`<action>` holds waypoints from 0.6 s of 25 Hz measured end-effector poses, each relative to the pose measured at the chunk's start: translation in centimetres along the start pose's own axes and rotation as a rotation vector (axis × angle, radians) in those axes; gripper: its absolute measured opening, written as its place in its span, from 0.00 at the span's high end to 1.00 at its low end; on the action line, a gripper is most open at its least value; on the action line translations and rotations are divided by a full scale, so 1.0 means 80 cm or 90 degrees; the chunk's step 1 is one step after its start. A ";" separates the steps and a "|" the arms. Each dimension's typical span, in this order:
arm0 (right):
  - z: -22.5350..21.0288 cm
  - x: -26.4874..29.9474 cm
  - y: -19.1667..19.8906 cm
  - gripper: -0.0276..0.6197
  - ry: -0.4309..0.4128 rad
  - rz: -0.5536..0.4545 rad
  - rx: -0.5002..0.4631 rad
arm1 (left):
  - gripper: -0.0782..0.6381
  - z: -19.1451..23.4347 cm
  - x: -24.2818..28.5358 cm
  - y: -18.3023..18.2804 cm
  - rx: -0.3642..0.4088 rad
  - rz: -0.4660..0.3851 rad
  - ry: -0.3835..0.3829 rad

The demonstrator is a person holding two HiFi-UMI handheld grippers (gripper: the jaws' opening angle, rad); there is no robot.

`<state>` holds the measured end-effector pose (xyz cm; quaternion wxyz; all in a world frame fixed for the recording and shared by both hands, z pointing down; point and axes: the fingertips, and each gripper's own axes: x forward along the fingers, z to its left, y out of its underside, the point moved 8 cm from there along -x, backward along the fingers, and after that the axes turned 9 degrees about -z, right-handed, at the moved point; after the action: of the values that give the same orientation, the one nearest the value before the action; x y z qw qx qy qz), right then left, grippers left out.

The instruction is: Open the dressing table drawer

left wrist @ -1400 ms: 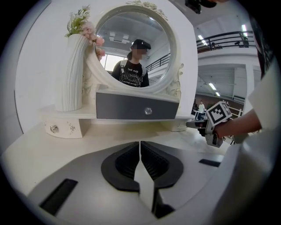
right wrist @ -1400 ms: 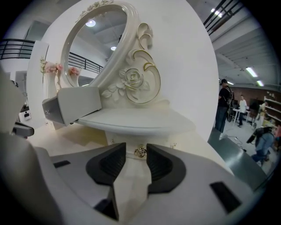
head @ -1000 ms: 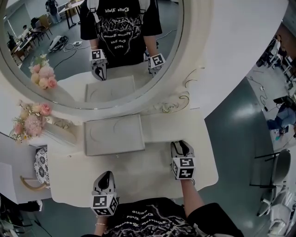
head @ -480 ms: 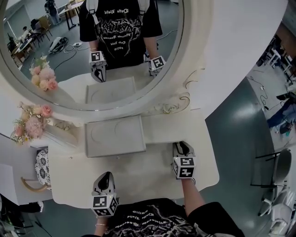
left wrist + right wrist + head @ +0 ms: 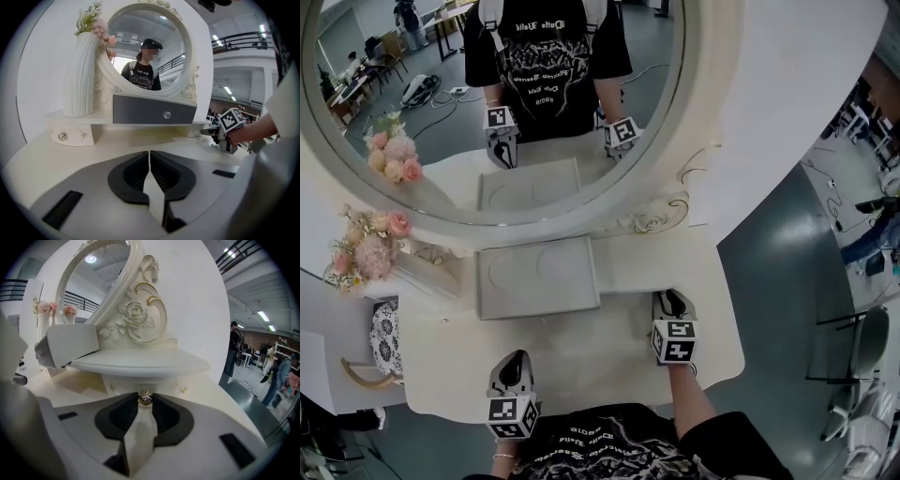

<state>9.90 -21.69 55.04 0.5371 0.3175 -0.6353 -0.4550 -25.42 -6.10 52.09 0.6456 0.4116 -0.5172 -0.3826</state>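
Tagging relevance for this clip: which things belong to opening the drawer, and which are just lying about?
Job: right gripper, jaws just closing with the drawer knob between them, pads on it; small right drawer.
Lying about: left gripper, shut and empty; white vase; grey-fronted box; round mirror.

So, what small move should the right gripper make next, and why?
Probably draw the right gripper straight back along its own line. Its jaws have just been closing and now seem to pinch the small gold round knob of the cream drawer front under the cream shelf, and that drawer looks shut.
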 end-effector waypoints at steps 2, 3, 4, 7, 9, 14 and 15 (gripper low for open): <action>0.000 -0.001 -0.001 0.80 0.000 0.003 -0.002 | 0.86 -0.001 0.000 -0.002 0.000 -0.004 0.002; 0.000 -0.002 0.000 0.80 0.001 0.005 -0.003 | 0.86 -0.001 0.001 -0.003 0.000 -0.005 0.003; 0.000 -0.003 0.000 0.80 0.003 0.006 -0.004 | 0.86 -0.002 0.001 -0.003 0.000 -0.007 0.004; 0.002 -0.005 0.002 0.80 0.006 0.006 -0.002 | 0.86 0.000 -0.001 -0.001 -0.002 -0.006 0.003; 0.003 -0.006 0.003 0.80 0.006 0.008 -0.003 | 0.86 0.001 -0.003 0.001 -0.003 -0.004 0.001; 0.001 -0.012 0.004 0.80 0.004 0.002 0.001 | 0.86 -0.002 -0.004 0.002 -0.005 -0.007 0.001; 0.002 -0.013 0.004 0.80 0.004 0.002 0.001 | 0.86 -0.002 -0.004 0.002 -0.005 -0.007 0.002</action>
<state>10.04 -20.57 54.95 0.5398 0.3180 -0.6344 -0.4528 -25.30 -5.69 52.11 0.6460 0.4124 -0.5123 -0.3875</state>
